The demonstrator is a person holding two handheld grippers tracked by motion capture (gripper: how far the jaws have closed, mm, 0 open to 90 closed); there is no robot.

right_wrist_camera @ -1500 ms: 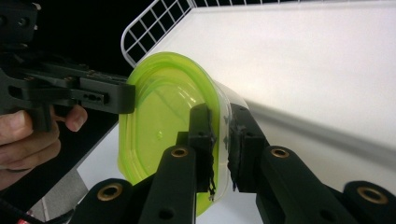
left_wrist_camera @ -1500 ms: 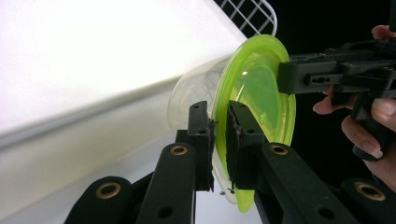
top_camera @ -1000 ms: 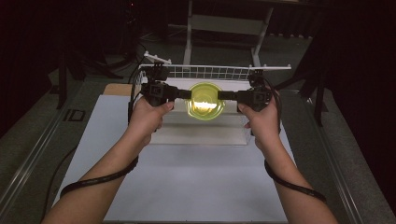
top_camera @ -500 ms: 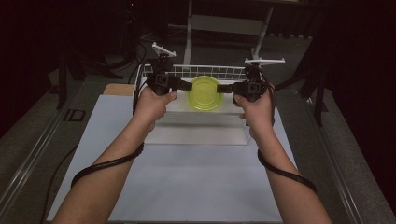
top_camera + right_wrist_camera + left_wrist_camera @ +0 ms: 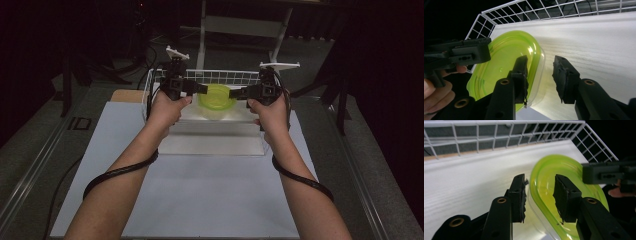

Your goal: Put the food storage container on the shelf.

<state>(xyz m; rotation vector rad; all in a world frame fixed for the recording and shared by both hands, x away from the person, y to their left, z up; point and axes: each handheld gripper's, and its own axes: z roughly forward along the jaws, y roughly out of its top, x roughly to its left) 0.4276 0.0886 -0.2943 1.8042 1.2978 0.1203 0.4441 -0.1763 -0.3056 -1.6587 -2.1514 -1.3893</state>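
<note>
A translucent yellow-green plastic container (image 5: 217, 97) sits inside a white wire basket (image 5: 220, 76) at the far side of the table. My left gripper (image 5: 205, 89) meets it from the left and my right gripper (image 5: 239, 93) from the right. In the left gripper view the left gripper (image 5: 540, 190) is open, with the container (image 5: 571, 170) rim passing between its pads, untouched by either. In the right gripper view the right gripper (image 5: 540, 72) is open too, one jaw inside the container (image 5: 504, 57) and one outside.
The basket's wire walls (image 5: 499, 135) rise behind and beside the container over a white ribbed floor (image 5: 599, 45). A white table top (image 5: 200, 190) lies in front. A brown board (image 5: 125, 95) sits left of the basket, and a metal stand (image 5: 240, 25) is behind it.
Both hands have moved away from the person and slightly up, and the container has gone with them deeper into the basket.
</note>
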